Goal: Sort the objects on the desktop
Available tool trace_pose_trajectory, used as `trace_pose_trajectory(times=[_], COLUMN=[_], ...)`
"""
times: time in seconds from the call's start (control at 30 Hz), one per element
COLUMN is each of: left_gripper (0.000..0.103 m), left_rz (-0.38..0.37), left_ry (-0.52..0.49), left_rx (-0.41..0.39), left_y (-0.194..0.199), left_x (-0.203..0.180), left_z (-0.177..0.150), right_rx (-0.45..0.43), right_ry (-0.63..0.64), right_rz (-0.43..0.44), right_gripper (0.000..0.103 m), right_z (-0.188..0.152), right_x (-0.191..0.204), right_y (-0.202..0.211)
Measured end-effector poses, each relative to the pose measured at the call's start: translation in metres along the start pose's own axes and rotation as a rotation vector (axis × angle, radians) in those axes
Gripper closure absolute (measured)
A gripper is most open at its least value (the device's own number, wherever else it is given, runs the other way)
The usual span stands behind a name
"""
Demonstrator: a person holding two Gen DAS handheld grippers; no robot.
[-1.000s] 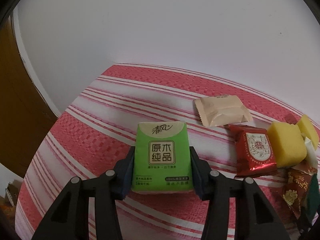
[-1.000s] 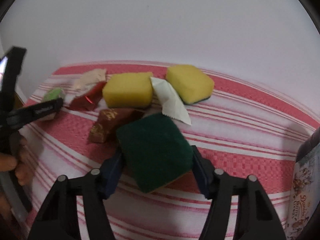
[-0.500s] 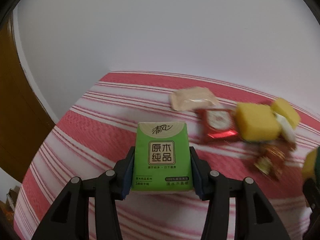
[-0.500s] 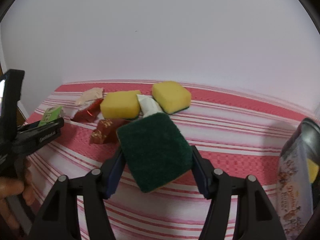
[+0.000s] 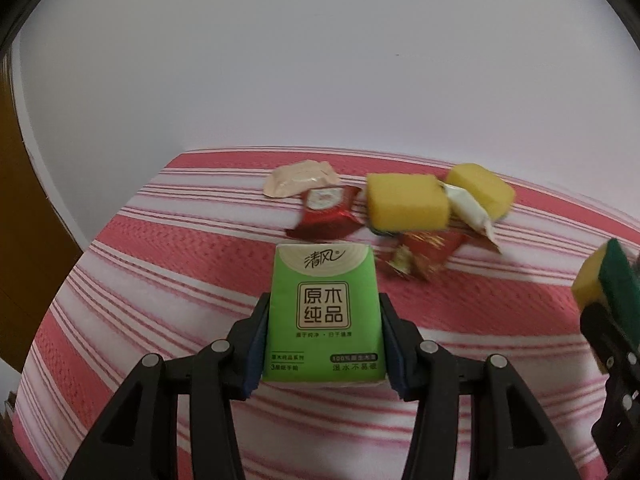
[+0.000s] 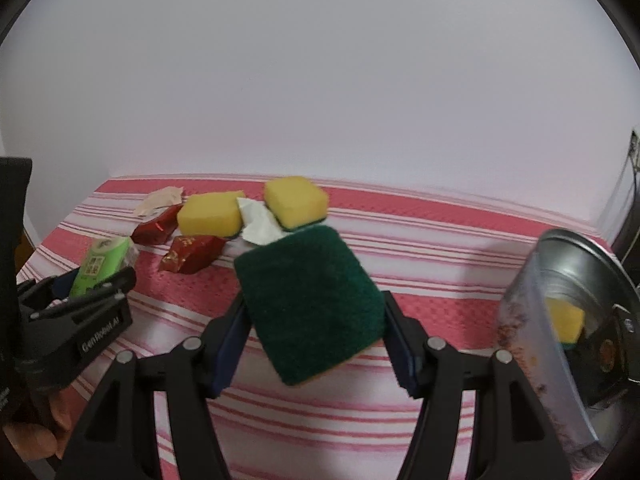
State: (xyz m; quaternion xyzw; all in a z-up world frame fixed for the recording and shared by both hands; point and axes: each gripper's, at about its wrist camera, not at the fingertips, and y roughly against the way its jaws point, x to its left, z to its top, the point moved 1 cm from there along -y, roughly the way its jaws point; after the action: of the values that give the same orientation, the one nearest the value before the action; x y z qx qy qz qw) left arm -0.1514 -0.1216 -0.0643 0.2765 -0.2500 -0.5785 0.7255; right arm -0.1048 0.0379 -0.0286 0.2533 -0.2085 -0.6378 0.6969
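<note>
My left gripper [image 5: 323, 334] is shut on a green tissue pack [image 5: 324, 312], held upright above the red-and-white striped tablecloth [image 5: 160, 288]. In the right wrist view the same tissue pack [image 6: 102, 264] shows at the left. My right gripper [image 6: 312, 326] is shut on a sponge with its dark green scouring face [image 6: 310, 304] up; that sponge [image 5: 608, 280] appears at the right edge of the left wrist view. On the cloth behind lie two yellow sponges [image 6: 210, 218] [image 6: 295, 199], two red snack packets [image 6: 190, 258] [image 6: 156, 228], a beige packet [image 6: 160, 198] and a white wrapper [image 6: 258, 226].
A round metal tin [image 6: 576, 320] with a printed side stands at the right, tilted in view, with a yellow sponge [image 6: 564, 318] inside it. A white wall rises behind the table. A brown wooden surface [image 5: 24, 208] borders the table's left side. A hand [image 6: 36, 436] holds the left gripper.
Both grippers have drawn back and swung right with their loads. The heap of packets and sponges now sits farther off and more to the left. The metal tin has come into the right wrist view.
</note>
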Motion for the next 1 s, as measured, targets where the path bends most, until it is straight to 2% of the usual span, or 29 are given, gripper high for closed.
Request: trace_pose_trajectory(times=[0.53,1.0], left_gripper=[0.051,0.051], left_rz=[-0.021,-0.113], left_ry=[-0.014,-0.066], left_rx=[0.001,-0.047], left_y=[0.026,0.068], left_x=[-0.021,-0.059], left_z=[-0.02,-0.024], right_rx=[-0.03,-0.079], right_ry=[-0.012,-0.062], right_rz=[-0.024,-0.06], right_gripper=[0.04,0.04], right_z=[-0.012,-0.014], right_x=[-0.018,-0.047], right_y=[0.028,0.067])
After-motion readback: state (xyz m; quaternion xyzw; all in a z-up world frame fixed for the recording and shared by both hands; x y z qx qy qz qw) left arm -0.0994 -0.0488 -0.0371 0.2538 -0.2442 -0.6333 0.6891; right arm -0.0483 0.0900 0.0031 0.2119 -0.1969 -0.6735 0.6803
